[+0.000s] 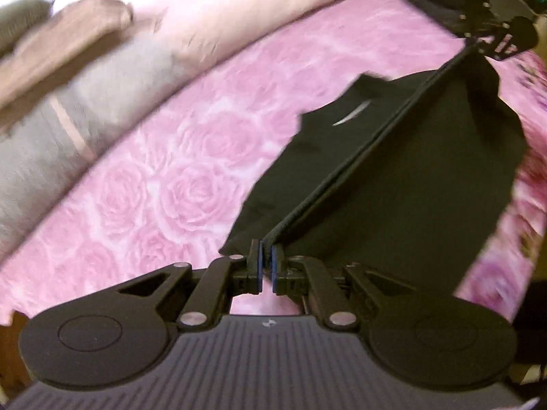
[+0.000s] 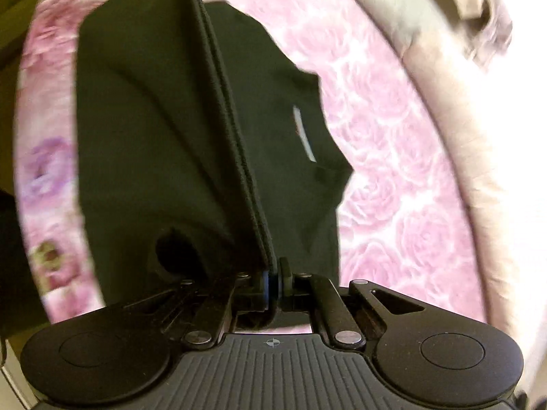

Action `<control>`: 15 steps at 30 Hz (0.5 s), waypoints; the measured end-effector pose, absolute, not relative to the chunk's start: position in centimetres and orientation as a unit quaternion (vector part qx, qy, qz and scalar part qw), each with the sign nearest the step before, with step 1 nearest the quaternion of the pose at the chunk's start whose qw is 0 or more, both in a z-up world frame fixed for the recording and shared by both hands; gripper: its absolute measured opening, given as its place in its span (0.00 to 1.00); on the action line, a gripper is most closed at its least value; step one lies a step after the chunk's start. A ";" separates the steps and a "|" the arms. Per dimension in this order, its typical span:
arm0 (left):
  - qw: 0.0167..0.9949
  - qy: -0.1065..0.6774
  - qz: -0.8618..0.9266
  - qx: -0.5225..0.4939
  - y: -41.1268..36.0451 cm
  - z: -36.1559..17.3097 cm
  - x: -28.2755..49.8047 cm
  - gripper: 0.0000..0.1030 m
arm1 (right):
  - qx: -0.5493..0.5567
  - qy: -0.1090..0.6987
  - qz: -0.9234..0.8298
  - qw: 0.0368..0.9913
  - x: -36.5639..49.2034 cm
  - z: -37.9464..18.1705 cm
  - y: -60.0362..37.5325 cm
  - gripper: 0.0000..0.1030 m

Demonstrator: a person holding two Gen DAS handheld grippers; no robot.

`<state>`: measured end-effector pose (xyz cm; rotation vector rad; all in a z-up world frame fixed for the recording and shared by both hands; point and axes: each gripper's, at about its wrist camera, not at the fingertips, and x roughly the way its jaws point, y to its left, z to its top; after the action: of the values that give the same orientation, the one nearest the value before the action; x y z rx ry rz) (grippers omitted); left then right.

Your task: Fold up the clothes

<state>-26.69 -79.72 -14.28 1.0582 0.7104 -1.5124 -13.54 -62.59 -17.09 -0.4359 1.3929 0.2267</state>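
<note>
A black garment [image 1: 410, 171] hangs over a pink rose-print bed cover [image 1: 154, 188]. Its hem edge is stretched taut between my two grippers. My left gripper [image 1: 266, 256] is shut on one corner of that edge. My right gripper [image 1: 485, 39] shows at the top right of the left wrist view, holding the other corner. In the right wrist view my right gripper [image 2: 273, 273] is shut on the black garment [image 2: 154, 119], whose edge runs up and away. A small white label [image 2: 302, 133] shows on the part lying on the bed cover [image 2: 393, 136].
Folded grey and beige blankets [image 1: 68, 119] and a pale pink pillow [image 1: 239, 3] lie along the far side of the bed. They also show in the right wrist view [image 2: 444, 51]. The bed's floral edge [image 2: 44, 157] runs on the left there.
</note>
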 end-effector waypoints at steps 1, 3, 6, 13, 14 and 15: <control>0.558 0.315 -0.627 0.442 -81.7 -15.7 -26.8 0.03 | -0.183 0.636 0.104 0.742 -12.0 -18.4 -64.3 0.02; 0.569 0.351 -0.604 0.434 -84.1 -18.3 -27.9 0.03 | -0.150 0.636 0.097 0.751 -9.2 -21.1 -67.5 0.02; 0.584 0.394 -0.564 0.431 -86.4 -21.0 -28.0 0.04 | -0.092 0.627 0.064 0.771 -6.6 -24.1 -70.7 0.07; 0.628 0.430 -0.535 0.367 -85.1 -21.0 -26.7 0.30 | 0.016 0.516 -0.030 0.856 -9.6 -21.5 -73.3 0.83; 0.628 0.439 -0.535 0.355 -84.8 -21.0 -26.6 0.30 | 0.045 0.499 -0.052 0.864 -10.6 -20.9 -73.7 0.83; 0.627 0.447 -0.535 0.347 -84.6 -21.0 -26.5 0.31 | 0.075 0.484 -0.075 0.868 -11.7 -20.3 -73.9 0.83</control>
<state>-26.53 -84.59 -21.03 0.7947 1.0251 -1.2274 -11.70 -73.93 -20.33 0.1576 1.0136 -0.1562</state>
